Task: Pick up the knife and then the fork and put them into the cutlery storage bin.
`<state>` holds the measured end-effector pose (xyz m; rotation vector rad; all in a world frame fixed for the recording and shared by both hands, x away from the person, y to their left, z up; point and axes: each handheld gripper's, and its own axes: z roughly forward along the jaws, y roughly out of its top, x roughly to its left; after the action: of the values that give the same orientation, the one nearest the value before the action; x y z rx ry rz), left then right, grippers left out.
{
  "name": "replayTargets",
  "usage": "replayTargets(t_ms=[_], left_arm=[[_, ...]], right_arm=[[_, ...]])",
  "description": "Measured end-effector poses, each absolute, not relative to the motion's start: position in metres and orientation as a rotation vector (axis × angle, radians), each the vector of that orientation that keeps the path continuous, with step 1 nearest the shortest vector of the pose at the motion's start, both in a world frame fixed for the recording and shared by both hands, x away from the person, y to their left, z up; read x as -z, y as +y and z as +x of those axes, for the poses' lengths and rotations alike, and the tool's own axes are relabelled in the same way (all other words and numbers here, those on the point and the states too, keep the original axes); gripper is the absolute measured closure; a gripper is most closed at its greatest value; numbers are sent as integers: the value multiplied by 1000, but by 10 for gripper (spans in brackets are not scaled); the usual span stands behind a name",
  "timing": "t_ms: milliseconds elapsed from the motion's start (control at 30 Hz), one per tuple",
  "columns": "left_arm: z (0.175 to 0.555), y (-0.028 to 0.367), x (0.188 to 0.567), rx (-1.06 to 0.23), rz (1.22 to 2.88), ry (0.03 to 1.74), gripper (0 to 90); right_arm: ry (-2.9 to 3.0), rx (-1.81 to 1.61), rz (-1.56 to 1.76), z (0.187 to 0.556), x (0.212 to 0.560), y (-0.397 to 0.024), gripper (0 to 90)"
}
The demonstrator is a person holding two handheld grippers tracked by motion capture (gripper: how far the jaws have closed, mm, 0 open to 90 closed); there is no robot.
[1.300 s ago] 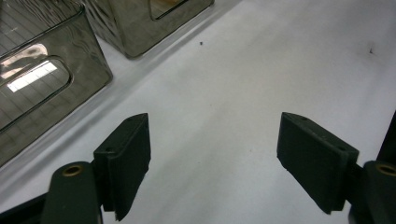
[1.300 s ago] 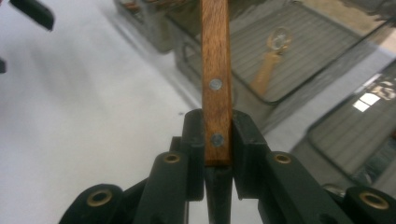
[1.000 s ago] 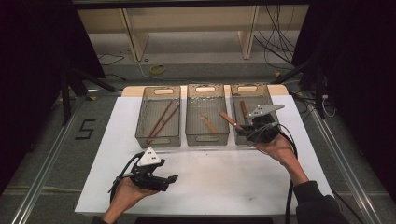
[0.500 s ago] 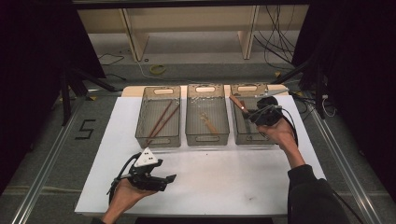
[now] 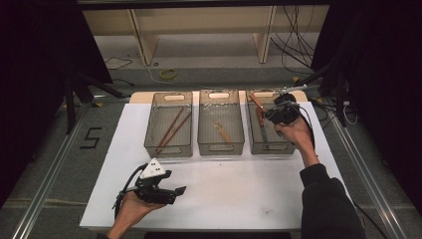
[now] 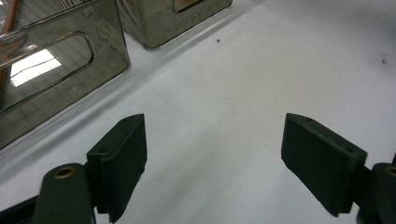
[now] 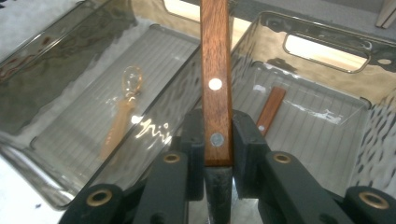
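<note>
My right gripper (image 5: 271, 112) hangs over the right bin (image 5: 271, 148), shut on a wooden-handled utensil (image 5: 256, 101). In the right gripper view the riveted handle (image 7: 215, 70) rises straight up from between the pads of that gripper (image 7: 218, 140); its working end is hidden. A second wooden handle (image 7: 271, 109) lies on that bin's floor. My left gripper (image 5: 178, 190) rests low over the white table (image 5: 239, 189) near the front, open; in its own view nothing is between the jaws of the left gripper (image 6: 215, 154).
Three clear bins stand in a row at the back. The left bin (image 5: 168, 149) holds brown chopsticks (image 5: 174, 128). The middle bin (image 5: 221, 148) holds an amber spoon (image 5: 222, 132), also visible as a spoon (image 7: 122, 112) left of the held handle. Cables lie on the floor behind.
The right hand has carried the wooden-handled utensil toward the far end of the right bin. The left gripper has stayed in place, still open.
</note>
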<state>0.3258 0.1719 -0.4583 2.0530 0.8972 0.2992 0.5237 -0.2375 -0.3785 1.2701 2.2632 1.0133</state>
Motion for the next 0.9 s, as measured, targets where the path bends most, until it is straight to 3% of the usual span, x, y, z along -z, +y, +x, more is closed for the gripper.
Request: replayTargets(t_ms=[900], left_arm=[[326,173,459,-299,2052,900,221]], right_arm=[[2197,-948,1438,553,396,-242,777]])
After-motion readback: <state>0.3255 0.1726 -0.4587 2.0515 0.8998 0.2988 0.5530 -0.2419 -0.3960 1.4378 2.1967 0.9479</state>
